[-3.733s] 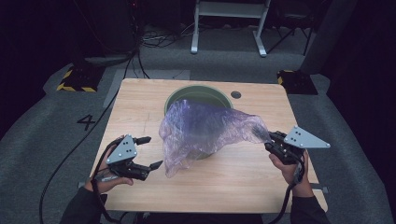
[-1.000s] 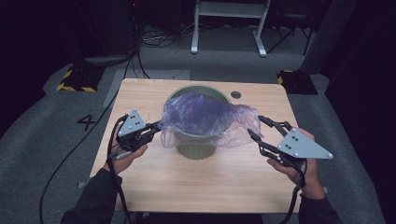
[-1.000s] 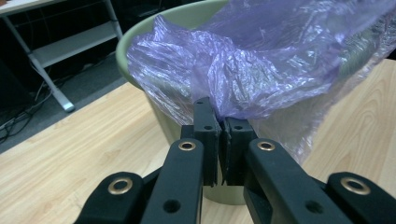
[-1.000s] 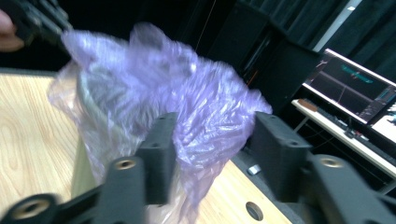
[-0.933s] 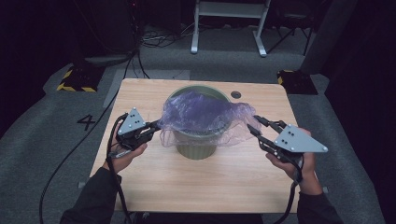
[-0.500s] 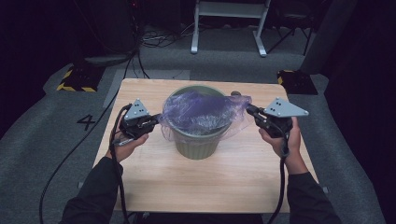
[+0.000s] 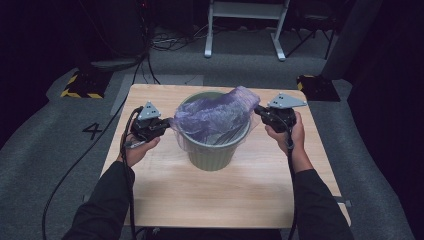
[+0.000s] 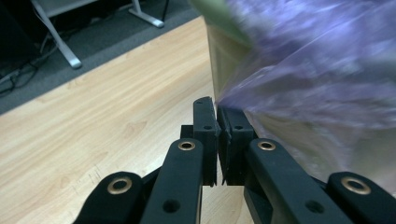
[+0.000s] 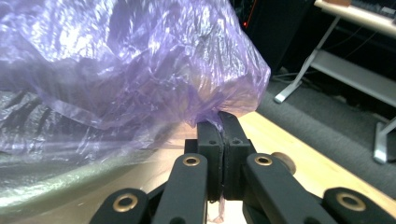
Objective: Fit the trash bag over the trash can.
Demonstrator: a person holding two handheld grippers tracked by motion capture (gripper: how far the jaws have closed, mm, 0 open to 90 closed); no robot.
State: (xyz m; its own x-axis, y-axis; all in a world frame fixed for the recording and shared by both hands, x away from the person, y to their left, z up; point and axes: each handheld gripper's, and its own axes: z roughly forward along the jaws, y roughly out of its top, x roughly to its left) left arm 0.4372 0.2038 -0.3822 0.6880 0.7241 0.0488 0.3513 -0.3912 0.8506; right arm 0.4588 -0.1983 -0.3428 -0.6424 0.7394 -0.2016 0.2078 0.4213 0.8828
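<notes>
the thin translucent purple plastic bag is seen in the high view draped over the mouth of the round grey-green plastic bin, which stands just past the middle of the pale wooden table, toward 12 o'clock. the bag's edge at 9 o'clock is held by the left gripper, and its edge at 3 o'clock by the right gripper, both just beside the rim. the film looks bunched high at 1 o'clock and not yet seated over the rim. a tear could be caused by pulling the two edges too far apart, and the light bin could be tipped or dragged if one side is tugged harder. grey carpet, a floor mark "4" at 9 o'clock, hazard-striped blocks and a white metal stand at 12 o'clock surround the table.

in the left gripper view the jaws of the left gripper are clenched on a pinch of the bag, close against the bin wall; little film is caught, so a slip is judged possible.

in the right gripper view the right gripper is clamped on a gathered fold of the bag above the bin rim.
</notes>
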